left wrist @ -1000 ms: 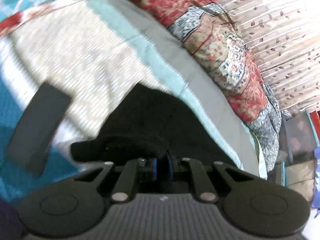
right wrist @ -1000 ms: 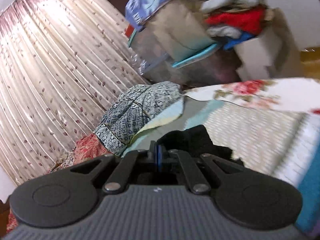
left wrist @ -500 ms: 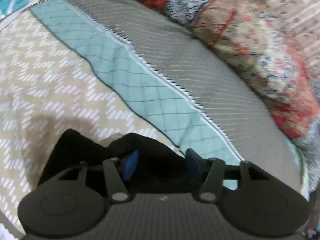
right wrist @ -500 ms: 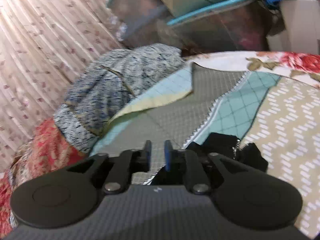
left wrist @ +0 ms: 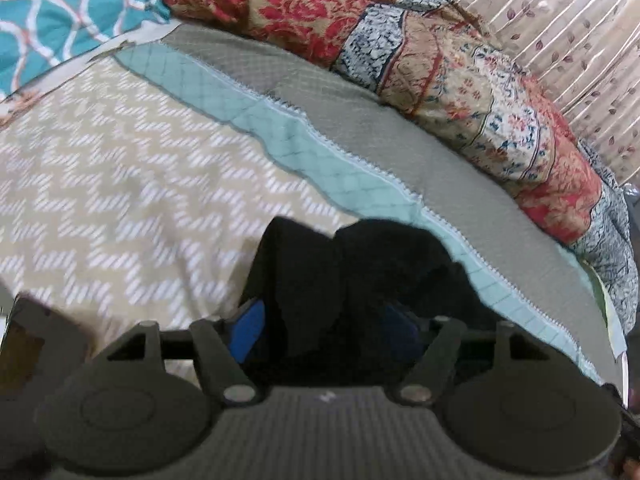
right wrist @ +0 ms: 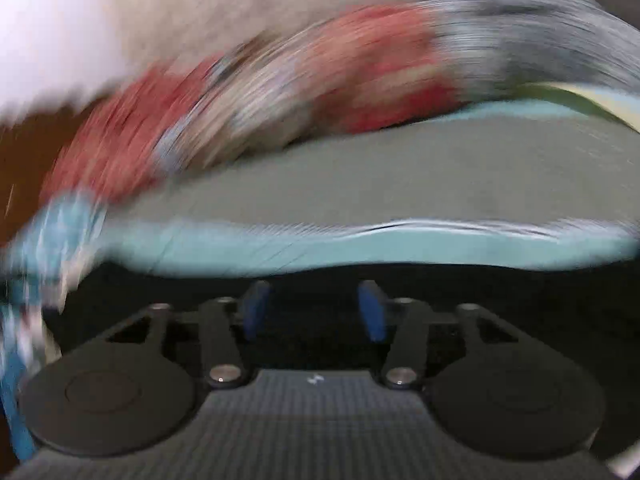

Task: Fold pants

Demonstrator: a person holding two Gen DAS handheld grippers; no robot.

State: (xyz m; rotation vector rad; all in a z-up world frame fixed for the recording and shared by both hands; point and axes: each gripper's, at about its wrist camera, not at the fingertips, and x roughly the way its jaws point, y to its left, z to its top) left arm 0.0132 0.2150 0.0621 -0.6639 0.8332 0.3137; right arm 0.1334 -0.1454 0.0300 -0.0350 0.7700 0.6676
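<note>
The left gripper [left wrist: 324,320] is standing with its blue-padded jaws well apart, having just been opening; the black fabric pants [left wrist: 352,276] are bunched between them, but the pads are not pressing on the cloth. Just beyond the jaws the pants are lying on the quilted bedspread [left wrist: 132,184], across its beige zigzag panel and pale teal strip. Past that, a grey quilted band is running up to a rumpled red, blue and beige floral blanket [left wrist: 460,68], with a pleated leaf-print curtain [left wrist: 560,20] farthest out and a teal lattice-print pillow [left wrist: 60,16] at the far left.

The right gripper [right wrist: 314,312] is also spreading its jaws to a middling gap, having just been opening, and the pants [right wrist: 520,300] are lying as a dark mass under and ahead of the fingers, not pinched. Beyond, the teal strip, grey band and blanket [right wrist: 280,92] are smearing with motion blur.

No containers are showing now. A second ago both pairs of jaws were clamped on the black cloth, lifted off the bed; the right view then faced stacked boxes and piled clothes, which are gone from its view now.
</note>
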